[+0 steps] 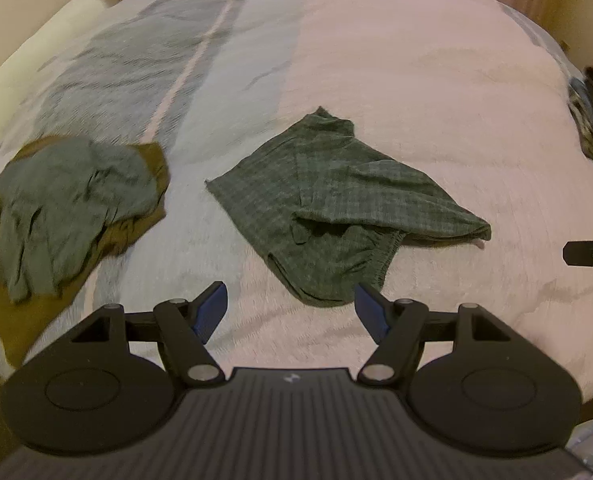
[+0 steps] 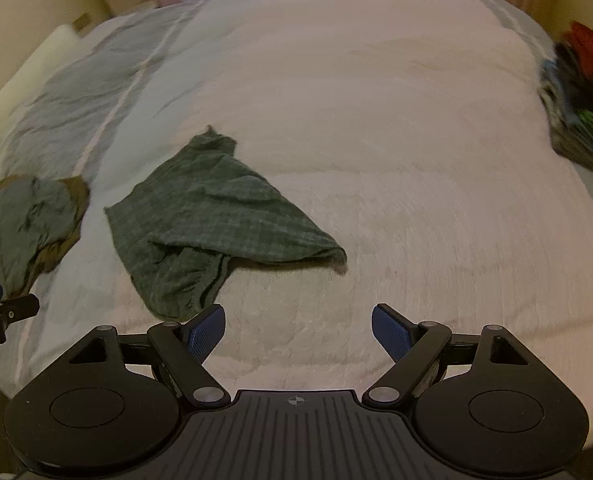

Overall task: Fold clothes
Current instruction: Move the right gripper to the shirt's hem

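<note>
A dark green checked garment (image 1: 328, 204) lies crumpled on the pink bedcover, with an elastic waistband at its near end. My left gripper (image 1: 290, 306) hovers open just short of that near end, nothing between its blue pads. In the right wrist view the same garment (image 2: 220, 224) sits left of centre. My right gripper (image 2: 298, 330) stands open over bare cover, its left pad close to the garment's near corner. The right gripper's tip (image 1: 592, 254) shows at the right edge of the left wrist view. The left gripper's tip (image 2: 0, 308) shows at the left edge of the right wrist view.
A grey-green cloth lies on top of an olive-brown garment (image 1: 68, 208) at the bed's left side. A stack of colourful clothes (image 2: 584, 100) sits at the right edge. A white pillow (image 1: 44, 44) rests at far left. Curtains hang behind the bed (image 2: 376, 120).
</note>
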The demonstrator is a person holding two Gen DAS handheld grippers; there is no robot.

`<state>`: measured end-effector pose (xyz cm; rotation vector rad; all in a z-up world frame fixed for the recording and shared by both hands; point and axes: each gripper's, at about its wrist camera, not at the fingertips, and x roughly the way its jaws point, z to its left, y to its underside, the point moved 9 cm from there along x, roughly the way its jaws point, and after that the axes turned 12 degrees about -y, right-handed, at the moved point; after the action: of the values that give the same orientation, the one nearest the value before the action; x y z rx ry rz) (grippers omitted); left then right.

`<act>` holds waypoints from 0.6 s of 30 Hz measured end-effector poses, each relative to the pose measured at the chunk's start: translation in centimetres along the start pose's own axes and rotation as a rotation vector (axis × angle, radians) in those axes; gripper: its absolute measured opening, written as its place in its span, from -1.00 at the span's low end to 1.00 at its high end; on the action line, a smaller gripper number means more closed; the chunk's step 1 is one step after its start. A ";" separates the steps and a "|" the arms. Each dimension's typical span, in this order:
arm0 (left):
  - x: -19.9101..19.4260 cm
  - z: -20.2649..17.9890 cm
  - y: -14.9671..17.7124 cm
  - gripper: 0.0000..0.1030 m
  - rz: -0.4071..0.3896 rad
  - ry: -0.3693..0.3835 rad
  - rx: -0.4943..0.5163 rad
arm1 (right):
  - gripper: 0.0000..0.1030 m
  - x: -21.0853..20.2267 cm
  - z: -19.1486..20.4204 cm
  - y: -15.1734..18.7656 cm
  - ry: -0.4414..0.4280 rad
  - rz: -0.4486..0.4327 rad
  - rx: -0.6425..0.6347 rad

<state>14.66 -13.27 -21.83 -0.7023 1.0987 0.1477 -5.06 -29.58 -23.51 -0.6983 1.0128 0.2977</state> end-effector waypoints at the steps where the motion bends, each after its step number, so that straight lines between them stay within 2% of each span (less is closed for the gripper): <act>1: 0.4 0.2 -0.2 0.30 0.000 0.013 0.017 | 0.62 0.0 0.0 0.2 0.016 -0.003 0.016; 5: 2.0 0.3 -0.6 0.30 0.010 0.062 0.080 | 0.62 0.0 -0.3 1.5 0.079 0.003 0.074; 10: 3.8 0.3 -0.3 0.30 0.037 0.088 0.136 | 0.62 -0.1 -1.4 2.8 0.101 0.033 0.118; 14: 4.4 -0.1 -0.3 0.30 0.051 0.080 0.134 | 0.62 -0.2 -2.8 2.1 0.095 0.041 0.098; 18: 4.5 -1.3 -0.3 0.30 0.069 0.061 0.086 | 0.62 -0.1 -4.9 0.9 0.066 0.061 0.024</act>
<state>15.94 -15.26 -25.92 -0.5958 1.1811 0.1383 -8.88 -32.16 -25.48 -0.6598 1.1008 0.3171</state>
